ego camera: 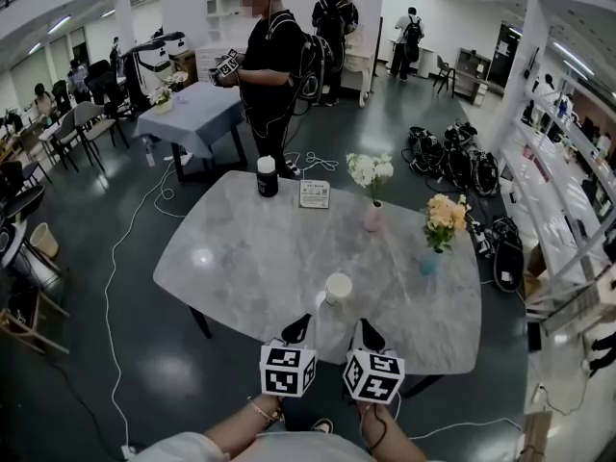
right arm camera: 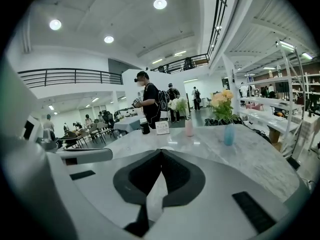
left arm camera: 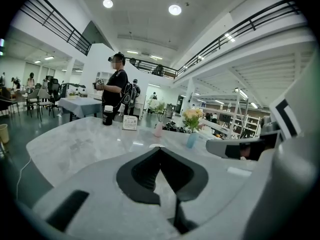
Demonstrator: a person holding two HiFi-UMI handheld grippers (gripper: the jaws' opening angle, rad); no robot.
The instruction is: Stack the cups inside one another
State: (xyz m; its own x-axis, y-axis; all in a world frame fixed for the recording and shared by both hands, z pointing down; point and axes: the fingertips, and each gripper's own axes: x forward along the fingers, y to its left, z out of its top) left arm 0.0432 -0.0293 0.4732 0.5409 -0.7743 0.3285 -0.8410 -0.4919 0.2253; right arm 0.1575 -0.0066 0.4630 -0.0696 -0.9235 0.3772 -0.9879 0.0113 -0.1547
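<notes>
One white cup [ego camera: 338,288] stands upright on the grey marble table [ego camera: 241,258], near the front edge; whether other cups sit inside it I cannot tell. My left gripper [ego camera: 298,327] is just short of the cup, to its left, with its jaws together and nothing between them. My right gripper [ego camera: 371,333] is to the cup's right and equally near, also shut and empty. In the left gripper view the dark jaws of the left gripper [left arm camera: 160,148] meet at their tips. In the right gripper view the right gripper [right arm camera: 161,150] looks the same.
At the table's far side stand a black bottle with a white cap [ego camera: 267,176], a small sign card [ego camera: 314,193], a pink vase of white flowers [ego camera: 374,217] and a blue vase of yellow flowers [ego camera: 430,261]. A person [ego camera: 269,56] stands beyond the table. Cables and bags lie on the floor.
</notes>
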